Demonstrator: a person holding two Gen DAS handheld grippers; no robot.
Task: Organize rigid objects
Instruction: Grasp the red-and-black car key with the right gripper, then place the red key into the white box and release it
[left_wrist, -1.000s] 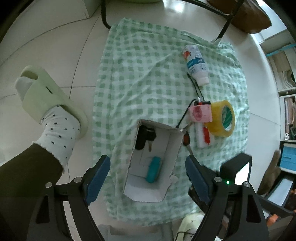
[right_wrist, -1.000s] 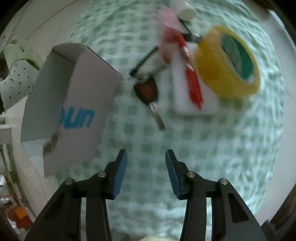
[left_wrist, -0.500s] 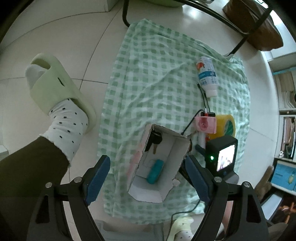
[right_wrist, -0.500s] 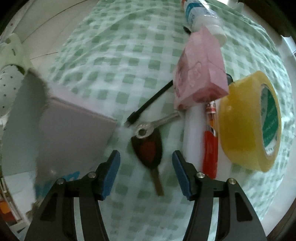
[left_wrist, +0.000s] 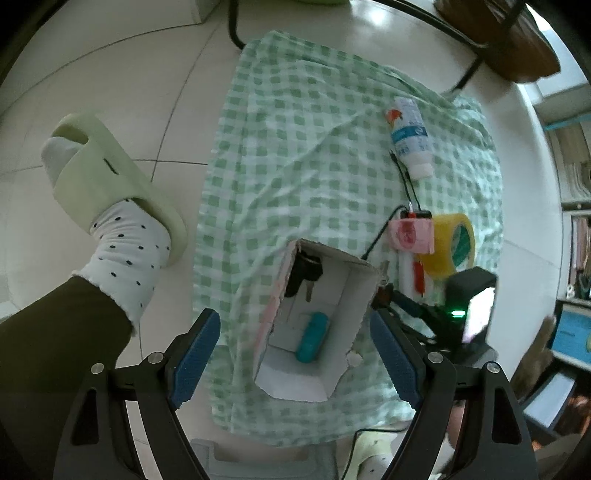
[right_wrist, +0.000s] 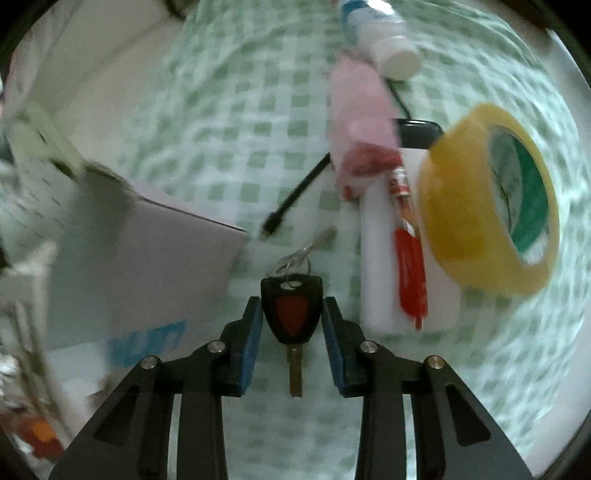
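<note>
Fingers of right gripper (right_wrist: 291, 314) pinching the key (right_wrist: 291, 314) fob, left gripper (left_wrist: 295, 339) wide; next: lift into box (left_wrist: 314, 325)

box (right_wrist: 140, 258) seemingly crowds key's (right_wrist: 291, 314) left

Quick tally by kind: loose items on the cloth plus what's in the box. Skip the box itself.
Keys: 2 (black key in the cardboard box; red-faced key between the right gripper jaws)
Teal capsule: 1
Bottle: 1
Tape roll: 1
Pink pack: 1
Red pen: 1
White block: 1
Black cable: 1
Total: 9
</note>
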